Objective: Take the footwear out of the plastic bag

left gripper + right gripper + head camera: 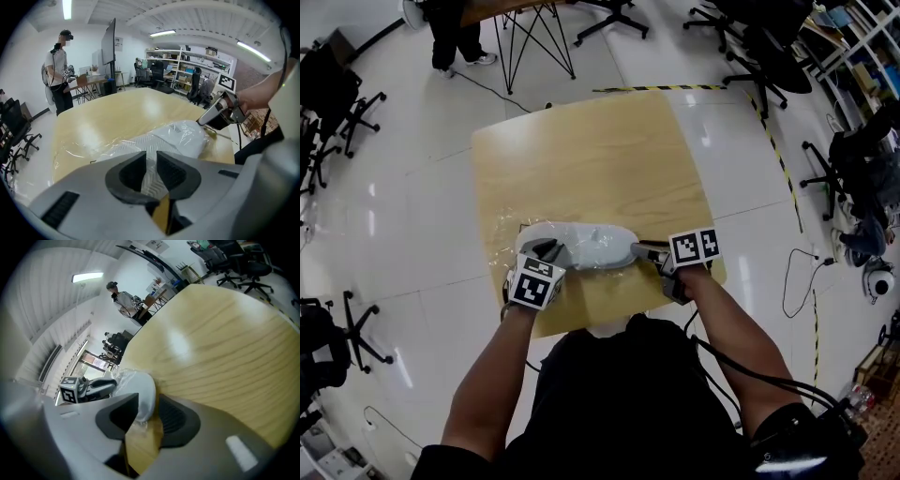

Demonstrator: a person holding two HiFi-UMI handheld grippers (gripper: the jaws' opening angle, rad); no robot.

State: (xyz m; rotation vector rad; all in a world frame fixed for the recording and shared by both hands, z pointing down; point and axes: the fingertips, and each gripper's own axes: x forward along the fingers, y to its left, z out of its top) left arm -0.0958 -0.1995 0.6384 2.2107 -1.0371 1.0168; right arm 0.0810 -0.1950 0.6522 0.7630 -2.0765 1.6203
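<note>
A white shoe (586, 244) lies on its side inside a clear plastic bag (506, 246) near the front edge of the wooden table (591, 150). My left gripper (551, 251) is at the shoe's left end. In the left gripper view its jaws (151, 161) are shut on the ribbed white sole (154, 150) through the plastic. My right gripper (645, 251) is at the shoe's right end. In the right gripper view it (147, 404) stands open around the shoe's rounded tip (143, 390), with a gap beside the right-hand pad.
Loose plastic (89, 147) spreads over the table left of the shoe. A person (450, 37) stands beyond the table beside a black-legged table (534, 37). Office chairs (342, 94) ring the floor, and cables (797, 281) and striped tape (675, 88) lie on it.
</note>
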